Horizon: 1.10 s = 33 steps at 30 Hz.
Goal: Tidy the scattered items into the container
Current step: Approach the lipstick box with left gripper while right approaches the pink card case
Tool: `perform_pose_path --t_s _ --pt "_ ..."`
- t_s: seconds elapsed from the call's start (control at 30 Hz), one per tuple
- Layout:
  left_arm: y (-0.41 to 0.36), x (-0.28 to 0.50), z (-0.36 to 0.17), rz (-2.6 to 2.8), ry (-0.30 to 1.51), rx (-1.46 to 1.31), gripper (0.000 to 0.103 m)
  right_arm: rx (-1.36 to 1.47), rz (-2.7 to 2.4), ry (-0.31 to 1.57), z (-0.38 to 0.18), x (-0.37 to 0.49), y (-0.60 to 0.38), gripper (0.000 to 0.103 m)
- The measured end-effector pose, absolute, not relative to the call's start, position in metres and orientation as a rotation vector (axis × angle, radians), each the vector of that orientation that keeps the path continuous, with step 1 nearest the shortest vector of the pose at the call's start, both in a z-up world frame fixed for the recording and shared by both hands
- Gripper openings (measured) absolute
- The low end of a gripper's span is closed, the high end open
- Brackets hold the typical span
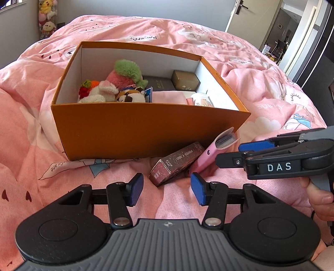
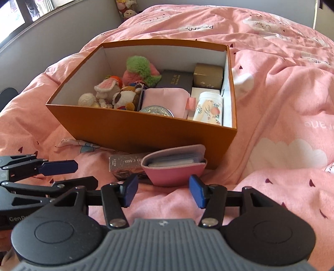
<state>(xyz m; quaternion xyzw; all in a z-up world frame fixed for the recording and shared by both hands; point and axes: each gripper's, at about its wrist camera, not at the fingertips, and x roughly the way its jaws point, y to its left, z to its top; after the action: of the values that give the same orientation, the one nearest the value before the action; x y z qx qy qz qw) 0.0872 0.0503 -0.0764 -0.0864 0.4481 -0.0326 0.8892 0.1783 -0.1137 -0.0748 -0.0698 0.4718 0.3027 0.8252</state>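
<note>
An orange box (image 1: 146, 133) stands on the pink bed and holds plush toys (image 1: 117, 87), small boxes and a floral jar (image 2: 208, 108). In front of it lie a dark red photo card box (image 1: 177, 164) and a pink card holder (image 1: 215, 150), leaning on the box wall. My left gripper (image 1: 167, 189) is open, just short of the photo card box. My right gripper (image 2: 162, 191) is open, just short of the pink card holder (image 2: 177, 166). The right gripper also shows in the left wrist view (image 1: 240, 154), beside the card holder.
The pink quilt (image 2: 281, 125) is rumpled with folds around the box. Plush toys (image 1: 47, 18) stand in the far corner by the wall. A door (image 1: 240, 12) and a hallway lie at the far right.
</note>
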Motion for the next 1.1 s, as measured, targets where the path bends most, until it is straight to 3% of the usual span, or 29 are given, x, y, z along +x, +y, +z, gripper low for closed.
perform_pose_path --t_s 0.13,0.47,0.6,0.67,0.73,1.1 --pt "0.048 0.091 -0.079 -0.061 0.943 -0.112 0.059 -0.113 0.617 1.022 -0.075 0.188 -0.109 0.067" --pt "0.048 0.095 -0.081 -0.056 0.954 -0.092 0.059 0.115 0.498 1.175 -0.094 0.222 -0.115 0.069" --pt "0.051 0.097 -0.080 -0.048 0.955 -0.103 0.059 0.119 0.515 1.186 -0.097 0.220 -0.117 0.058" --pt "0.052 0.097 -0.080 -0.046 0.957 -0.109 0.059 0.097 0.519 1.195 -0.097 0.217 -0.120 0.045" --pt "0.053 0.097 -0.079 -0.047 0.953 -0.112 0.059 0.084 0.515 1.205 -0.099 0.214 -0.126 0.038" --pt "0.048 0.100 -0.080 -0.063 0.947 -0.043 0.059 0.126 0.530 1.263 -0.113 0.222 -0.131 0.040"
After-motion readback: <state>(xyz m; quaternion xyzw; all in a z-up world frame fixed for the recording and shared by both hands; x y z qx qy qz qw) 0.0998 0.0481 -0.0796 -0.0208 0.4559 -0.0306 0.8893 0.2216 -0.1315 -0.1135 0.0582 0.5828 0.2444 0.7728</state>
